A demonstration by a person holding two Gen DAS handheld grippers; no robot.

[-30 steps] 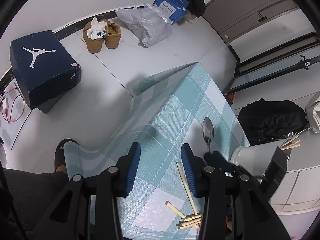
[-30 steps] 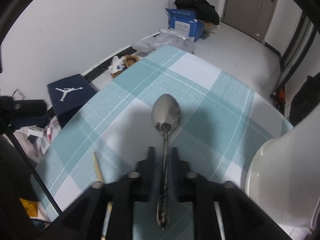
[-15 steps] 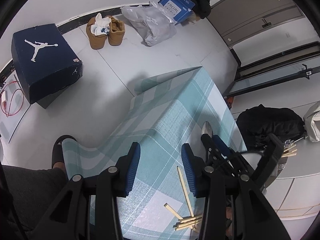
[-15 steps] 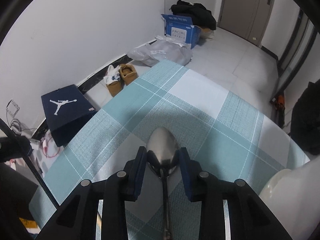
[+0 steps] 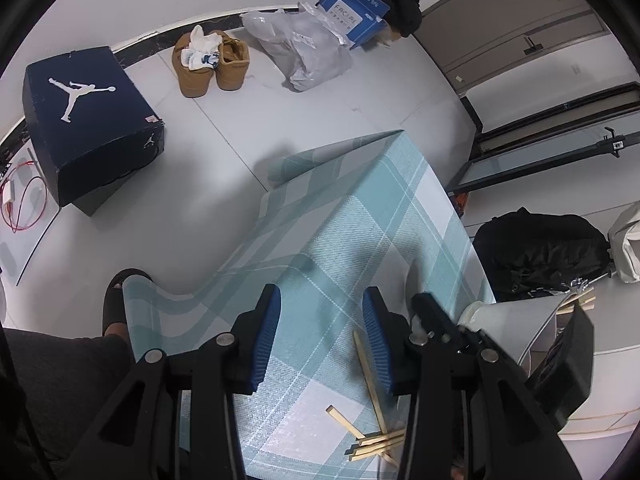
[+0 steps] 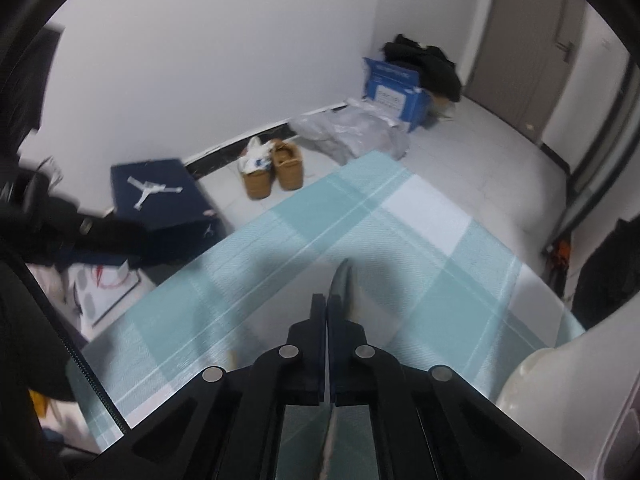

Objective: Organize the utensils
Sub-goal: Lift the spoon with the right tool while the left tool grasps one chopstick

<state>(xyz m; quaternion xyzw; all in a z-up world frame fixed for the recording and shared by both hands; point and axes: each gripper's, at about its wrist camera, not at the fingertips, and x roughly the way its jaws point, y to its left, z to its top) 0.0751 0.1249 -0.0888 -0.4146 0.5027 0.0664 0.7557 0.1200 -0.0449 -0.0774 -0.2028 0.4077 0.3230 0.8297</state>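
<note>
My right gripper (image 6: 326, 304) is shut on a metal spoon (image 6: 340, 282). The spoon's bowl sticks out past the fingertips, turned on edge above the checked tablecloth (image 6: 400, 248), and its handle runs back between the fingers. My left gripper (image 5: 320, 332) hangs open over the cloth with nothing between its blue pads (image 5: 268, 332). One wooden chopstick (image 5: 366, 372) lies just right of it, and several more chopsticks (image 5: 376, 444) lie bunched near the table's front edge. In the left wrist view the right gripper (image 5: 434, 320) sits beside a white holder (image 5: 508, 312); the spoon is hidden there.
The white holder (image 6: 560, 392) stands at the table's right side with utensils (image 5: 580, 302) sticking out. On the floor beyond are a dark blue shoebox (image 5: 88, 120), tan shoes (image 5: 212, 64), a plastic bag (image 5: 304, 52) and a black bag (image 5: 544, 252). A person's foot in a sandal (image 5: 116, 304) is at the left.
The right gripper closed on the spoon and lifted it off the cloth, rolling it onto its edge. The spoon is gone from the table in the left wrist view. The left gripper stayed put.
</note>
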